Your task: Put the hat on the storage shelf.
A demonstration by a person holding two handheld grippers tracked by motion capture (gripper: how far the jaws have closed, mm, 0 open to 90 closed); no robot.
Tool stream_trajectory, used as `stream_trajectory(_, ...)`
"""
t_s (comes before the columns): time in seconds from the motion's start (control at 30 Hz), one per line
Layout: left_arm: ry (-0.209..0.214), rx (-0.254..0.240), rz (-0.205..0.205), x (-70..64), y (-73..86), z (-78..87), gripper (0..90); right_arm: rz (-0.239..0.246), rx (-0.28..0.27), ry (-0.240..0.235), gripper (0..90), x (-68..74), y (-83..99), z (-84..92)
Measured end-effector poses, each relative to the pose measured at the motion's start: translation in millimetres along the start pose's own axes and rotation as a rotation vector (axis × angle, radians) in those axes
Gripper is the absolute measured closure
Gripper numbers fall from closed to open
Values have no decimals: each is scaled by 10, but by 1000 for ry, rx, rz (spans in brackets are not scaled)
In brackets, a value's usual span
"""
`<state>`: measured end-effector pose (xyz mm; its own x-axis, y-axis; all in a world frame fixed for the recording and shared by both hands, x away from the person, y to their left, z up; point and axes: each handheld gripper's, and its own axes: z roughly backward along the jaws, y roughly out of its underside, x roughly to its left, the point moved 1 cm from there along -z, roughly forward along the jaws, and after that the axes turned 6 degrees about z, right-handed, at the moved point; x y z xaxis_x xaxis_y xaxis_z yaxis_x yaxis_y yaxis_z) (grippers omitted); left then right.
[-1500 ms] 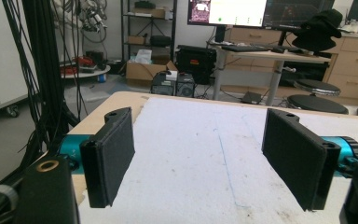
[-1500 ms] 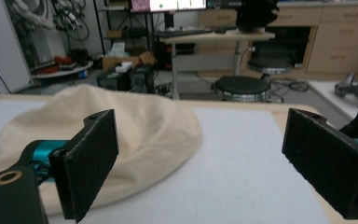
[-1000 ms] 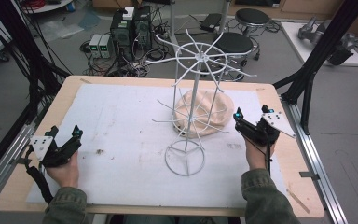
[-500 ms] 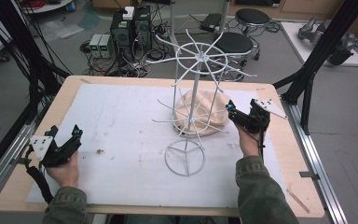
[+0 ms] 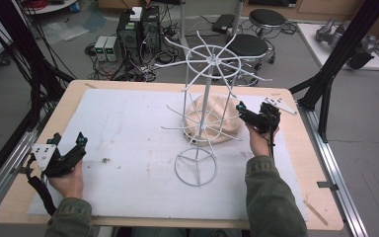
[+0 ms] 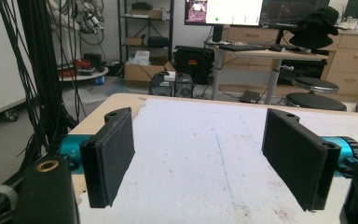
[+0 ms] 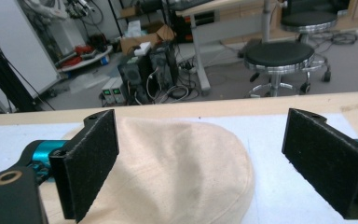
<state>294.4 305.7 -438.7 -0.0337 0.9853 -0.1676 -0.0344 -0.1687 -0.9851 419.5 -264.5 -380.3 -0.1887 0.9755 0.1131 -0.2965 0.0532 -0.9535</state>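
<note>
Both grippers stand wide open and empty: with the cream hat (image 5: 212, 121) lying just behind the wire rack (image 5: 205, 113), the right gripper (image 5: 254, 116) at its 3 o'clock should straddle the brim squarely before closing, left gripper (image 5: 66, 153) idle.

Even, soft indoor light with no hard shadows; the white mat (image 5: 128, 128) on the counter (image 5: 306, 148) reads bright but not glaring; the high view is grainy and slightly soft; both gripper views are softly blurred, the near black parts dim; a lit monitor (image 6: 223, 11) glows overexposed.
</note>
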Motion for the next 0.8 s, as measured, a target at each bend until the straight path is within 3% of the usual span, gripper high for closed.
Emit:
stream_trajectory(0.23, 1, 2, 4, 3, -1, 6, 253, 41, 36, -12, 99, 23, -72, -185)
stream_trajectory(0.43, 2, 2, 6, 6, 2, 1, 253, 26, 53, -1, 99, 1, -157, -332)
stream_trajectory(0.57, -1, -4, 11, 8, -2, 6, 253, 8, 122, -11, 99, -35, -190, -492)
stream_trajectory(0.63, 0, -4, 12, 10, -2, 7, 253, 3, 115, -16, 99, -52, -183, -519)
stream_trajectory(0.8, 2, 0, 9, 8, 1, 9, 253, -24, 211, -31, 99, -99, -72, -606)
